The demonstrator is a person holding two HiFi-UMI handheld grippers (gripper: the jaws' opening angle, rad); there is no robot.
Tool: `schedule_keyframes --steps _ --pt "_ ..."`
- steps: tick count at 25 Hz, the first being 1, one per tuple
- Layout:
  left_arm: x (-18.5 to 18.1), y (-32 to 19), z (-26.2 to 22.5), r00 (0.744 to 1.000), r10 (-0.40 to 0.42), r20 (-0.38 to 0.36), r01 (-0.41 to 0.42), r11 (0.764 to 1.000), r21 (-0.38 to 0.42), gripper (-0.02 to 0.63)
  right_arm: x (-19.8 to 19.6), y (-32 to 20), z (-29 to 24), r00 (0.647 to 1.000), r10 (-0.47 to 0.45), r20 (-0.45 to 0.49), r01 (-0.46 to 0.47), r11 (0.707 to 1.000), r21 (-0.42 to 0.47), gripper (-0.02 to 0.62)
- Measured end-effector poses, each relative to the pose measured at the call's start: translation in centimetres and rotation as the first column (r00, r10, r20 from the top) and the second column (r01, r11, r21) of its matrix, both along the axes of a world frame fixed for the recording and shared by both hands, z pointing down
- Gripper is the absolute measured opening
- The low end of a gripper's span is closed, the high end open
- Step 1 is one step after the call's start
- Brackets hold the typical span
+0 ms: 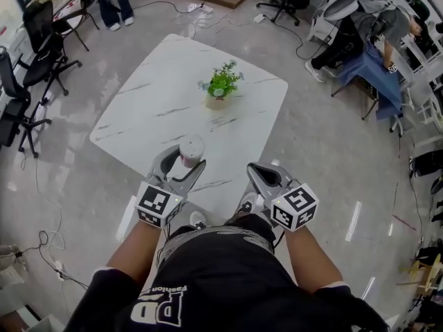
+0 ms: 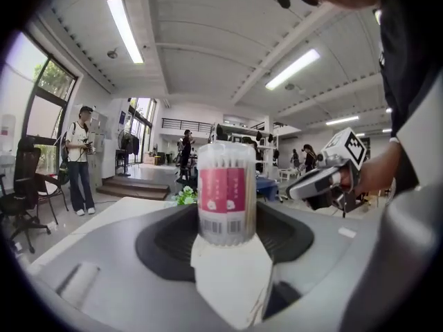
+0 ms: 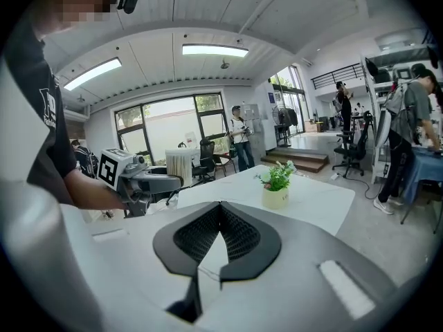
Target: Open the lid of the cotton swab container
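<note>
The container [image 2: 226, 194] is held upright in the left tongs [image 1: 185, 159], which are closed on its lower part. In the left gripper view it stands at the frame's centre, with the pads pressed on it at both sides, just below the red label and barcode. In the head view it is seen from above, at lower centre of the frame, raised off the desk [image 1: 152, 109] near the desk's near edge. A small potted plant [image 1: 221, 85] stands well apart, further up the frame.

The long axis runs vertically, and the lid [image 2: 226, 149] is at the top and is judged to be in place. The swabs inside are packed on end, along the same axis.

The right tongs [image 1: 261, 173] are fully closed and nothing is held in them. They are seen at the right of the container, near it but apart from it.

The container is judged to be light, with thin, stiff, clear plastic walls. The smooth wall is likely to be slippery, so a twist in the pads could be expected if the lid is pulled to one side. A hard squeeze might flex or crack it. The lid is best taken by its rim, with the right tongs opened first, while the body is gripped low by the left tongs.
</note>
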State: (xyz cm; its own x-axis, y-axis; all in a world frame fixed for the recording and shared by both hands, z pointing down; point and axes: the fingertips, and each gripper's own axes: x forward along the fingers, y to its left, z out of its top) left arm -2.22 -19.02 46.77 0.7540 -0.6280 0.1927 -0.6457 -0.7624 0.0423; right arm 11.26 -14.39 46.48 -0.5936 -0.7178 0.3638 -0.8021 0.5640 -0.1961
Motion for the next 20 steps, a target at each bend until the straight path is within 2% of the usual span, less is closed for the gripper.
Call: schedule_keyframes --steps 11,20 --pt "-2.6 2.0 -2.8 0.994 -0.047 -0.103 0.052 0.998 0.046 0.308 -1.9 -0.6 -2.9 0.999 -0.048 -0.013 0.049 0.997 0.059 0.000" --pt "-3.5 2.7 -2.8 0.994 -0.049 -0.096 0.055 0.997 0.057 0.308 -2.6 -0.6 -3.3 0.999 -0.039 -0.001 0.039 0.996 0.082 0.000"
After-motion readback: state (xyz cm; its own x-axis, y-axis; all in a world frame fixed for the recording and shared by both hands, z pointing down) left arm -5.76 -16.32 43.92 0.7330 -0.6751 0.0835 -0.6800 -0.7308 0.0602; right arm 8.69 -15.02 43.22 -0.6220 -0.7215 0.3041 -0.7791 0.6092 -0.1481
